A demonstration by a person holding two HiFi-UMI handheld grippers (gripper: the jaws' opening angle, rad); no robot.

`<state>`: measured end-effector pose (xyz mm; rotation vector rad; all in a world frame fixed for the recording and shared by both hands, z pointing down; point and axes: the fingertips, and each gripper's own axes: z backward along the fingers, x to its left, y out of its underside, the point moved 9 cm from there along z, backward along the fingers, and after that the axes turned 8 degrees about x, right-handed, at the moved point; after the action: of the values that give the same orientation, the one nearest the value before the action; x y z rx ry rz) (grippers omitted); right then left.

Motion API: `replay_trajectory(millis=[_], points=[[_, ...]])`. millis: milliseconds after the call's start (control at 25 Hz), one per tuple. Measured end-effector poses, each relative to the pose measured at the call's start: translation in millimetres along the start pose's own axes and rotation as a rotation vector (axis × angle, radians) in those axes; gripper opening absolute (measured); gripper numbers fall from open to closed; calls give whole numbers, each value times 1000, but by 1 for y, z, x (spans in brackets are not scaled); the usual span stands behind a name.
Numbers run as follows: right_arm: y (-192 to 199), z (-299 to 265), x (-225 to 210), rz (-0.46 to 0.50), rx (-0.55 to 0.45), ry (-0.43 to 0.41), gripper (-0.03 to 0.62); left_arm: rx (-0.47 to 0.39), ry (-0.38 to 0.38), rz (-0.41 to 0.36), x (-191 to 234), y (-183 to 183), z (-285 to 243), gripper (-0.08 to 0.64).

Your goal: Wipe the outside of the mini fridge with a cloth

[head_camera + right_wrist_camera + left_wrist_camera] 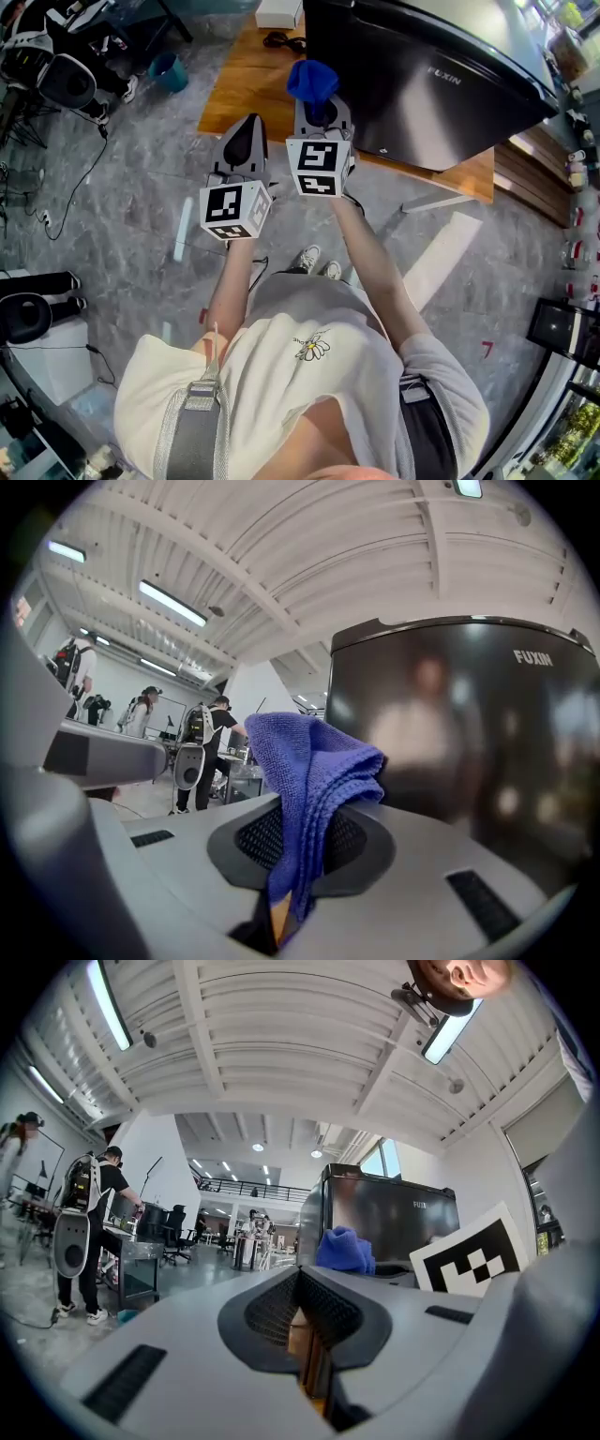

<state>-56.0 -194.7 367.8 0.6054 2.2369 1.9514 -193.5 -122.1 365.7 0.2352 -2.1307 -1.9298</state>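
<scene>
Pinching a blue cloth (309,761) between its jaws, the right claw (286,907) points toward the dark, glossy front of the mini fridge (469,752). The cloth bunches up above the jaw tips, near the fridge; whether it touches the fridge cannot be told. The left claw (305,1335) is held just beside the right one, on its left, with its jaws pressed together and nothing between them. The fridge stands on a wooden desk (239,89) over a grey marbled floor (131,187).
</scene>
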Motion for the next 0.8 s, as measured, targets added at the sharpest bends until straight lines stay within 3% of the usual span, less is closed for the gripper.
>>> replay_trajectory(millis=[440, 800], points=[[8, 15, -29, -6, 3, 72, 72, 22, 39, -1, -17, 6, -7, 5], [25, 67, -88, 23, 19, 202, 72, 27, 84, 8, -38, 8, -10, 5]])
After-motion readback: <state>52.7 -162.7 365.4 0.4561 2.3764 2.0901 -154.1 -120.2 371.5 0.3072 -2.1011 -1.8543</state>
